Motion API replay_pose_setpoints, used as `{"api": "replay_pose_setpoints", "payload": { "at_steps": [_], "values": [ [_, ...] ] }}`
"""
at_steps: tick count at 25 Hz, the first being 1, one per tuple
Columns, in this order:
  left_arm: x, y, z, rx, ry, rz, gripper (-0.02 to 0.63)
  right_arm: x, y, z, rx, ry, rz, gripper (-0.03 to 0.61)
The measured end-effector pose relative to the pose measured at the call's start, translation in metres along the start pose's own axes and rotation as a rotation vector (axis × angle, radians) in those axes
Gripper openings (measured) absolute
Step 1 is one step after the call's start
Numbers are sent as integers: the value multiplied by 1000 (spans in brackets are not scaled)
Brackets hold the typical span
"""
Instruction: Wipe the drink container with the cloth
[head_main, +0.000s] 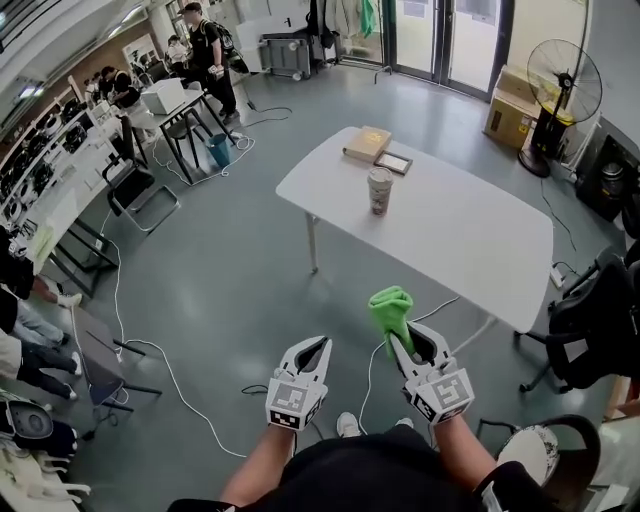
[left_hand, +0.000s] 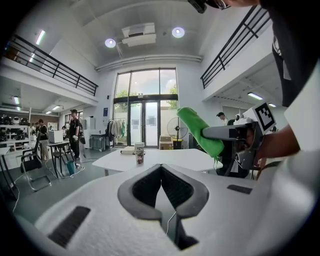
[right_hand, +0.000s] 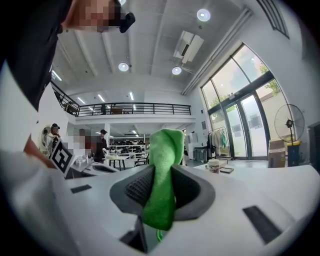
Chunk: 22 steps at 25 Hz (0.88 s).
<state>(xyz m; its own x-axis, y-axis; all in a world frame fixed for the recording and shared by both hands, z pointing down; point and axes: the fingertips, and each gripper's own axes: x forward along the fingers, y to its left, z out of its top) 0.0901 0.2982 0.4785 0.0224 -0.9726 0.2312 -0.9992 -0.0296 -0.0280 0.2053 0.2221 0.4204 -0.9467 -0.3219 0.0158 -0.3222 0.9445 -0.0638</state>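
Note:
A paper drink cup (head_main: 380, 190) stands upright on the white table (head_main: 470, 240), well ahead of both grippers; it also shows small in the left gripper view (left_hand: 139, 153) and the right gripper view (right_hand: 214, 166). My right gripper (head_main: 403, 338) (right_hand: 161, 172) is shut on a green cloth (head_main: 391, 308) (right_hand: 163, 150), which sticks up past the jaws. The left gripper view catches that cloth (left_hand: 200, 132) from the side. Beside it, my left gripper (head_main: 316, 348) (left_hand: 161, 168) is shut with nothing in it. Both are held over the floor, short of the table.
A tan book (head_main: 367, 143) and a dark flat frame (head_main: 394, 162) lie behind the cup. A black chair (head_main: 590, 320) stands right of the table, a fan (head_main: 563, 85) and cardboard box (head_main: 512, 110) farther back. White cables (head_main: 170, 370) cross the floor; people work at desks (head_main: 190, 100) on the left.

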Motion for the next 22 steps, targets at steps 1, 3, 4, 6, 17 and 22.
{"api": "replay_pose_setpoints", "payload": {
  "at_steps": [1, 3, 4, 6, 17, 22],
  "values": [
    [-2, 3, 2, 6, -5, -6, 9, 3, 1, 1, 13, -5, -6, 101],
    [-6, 10, 3, 11, -13, -15, 9, 8, 2, 3, 44, -21, -19, 101],
    [-7, 14, 2, 12, -14, -17, 9, 10, 1, 3, 56, -27, -27, 101],
    [-8, 20, -2, 6, -11, -18, 9, 14, 0, 1, 69, -25, -38, 101],
    [36, 46, -15, -61, 14, -46, 9, 56, -32, -4, 86, -1, -42, 101],
    [85, 53, -11, -58, 31, -61, 9, 79, -70, -9, 89, 8, -40, 101]
  ]
}}
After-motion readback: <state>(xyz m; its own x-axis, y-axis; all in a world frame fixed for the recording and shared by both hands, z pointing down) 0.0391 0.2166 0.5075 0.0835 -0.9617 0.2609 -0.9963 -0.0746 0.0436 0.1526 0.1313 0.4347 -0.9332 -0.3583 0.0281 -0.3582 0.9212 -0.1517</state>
